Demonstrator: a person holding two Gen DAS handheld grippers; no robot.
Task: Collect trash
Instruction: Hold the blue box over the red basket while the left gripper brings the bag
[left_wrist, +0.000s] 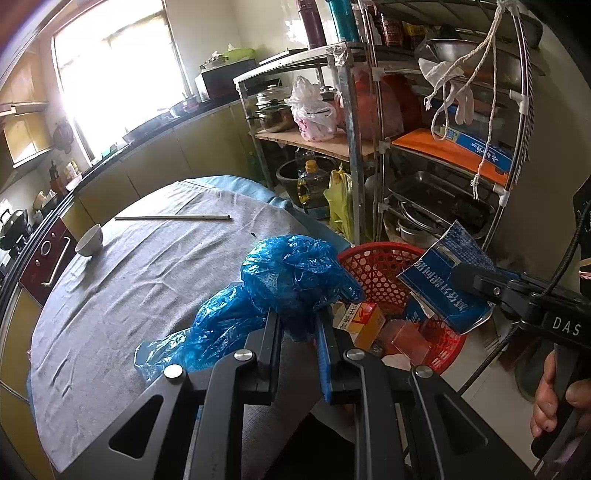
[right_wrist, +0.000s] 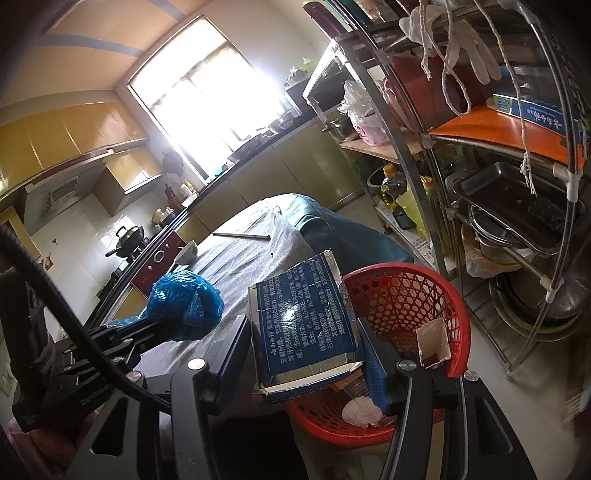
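Observation:
My left gripper (left_wrist: 297, 325) is shut on a crumpled blue plastic bag (left_wrist: 291, 277), held over the table edge beside the red mesh basket (left_wrist: 373, 266). The bag's tail (left_wrist: 199, 336) trails onto the grey tablecloth (left_wrist: 147, 280). My right gripper (right_wrist: 306, 332) is shut on a flattened blue carton (right_wrist: 303, 317) with white print, held at the basket's rim (right_wrist: 406, 273). The carton also shows in the left wrist view (left_wrist: 443, 288). The basket holds a yellow box (left_wrist: 364, 321), a brown piece (left_wrist: 406, 338), an open small box (right_wrist: 432, 343) and white paper (right_wrist: 360, 411).
A white bowl (left_wrist: 89, 240) and a pair of chopsticks (left_wrist: 173, 218) lie on the table. A metal rack (left_wrist: 443, 147) with pots, trays and bags stands right behind the basket. Kitchen counter and stove (right_wrist: 129, 236) run along the far left.

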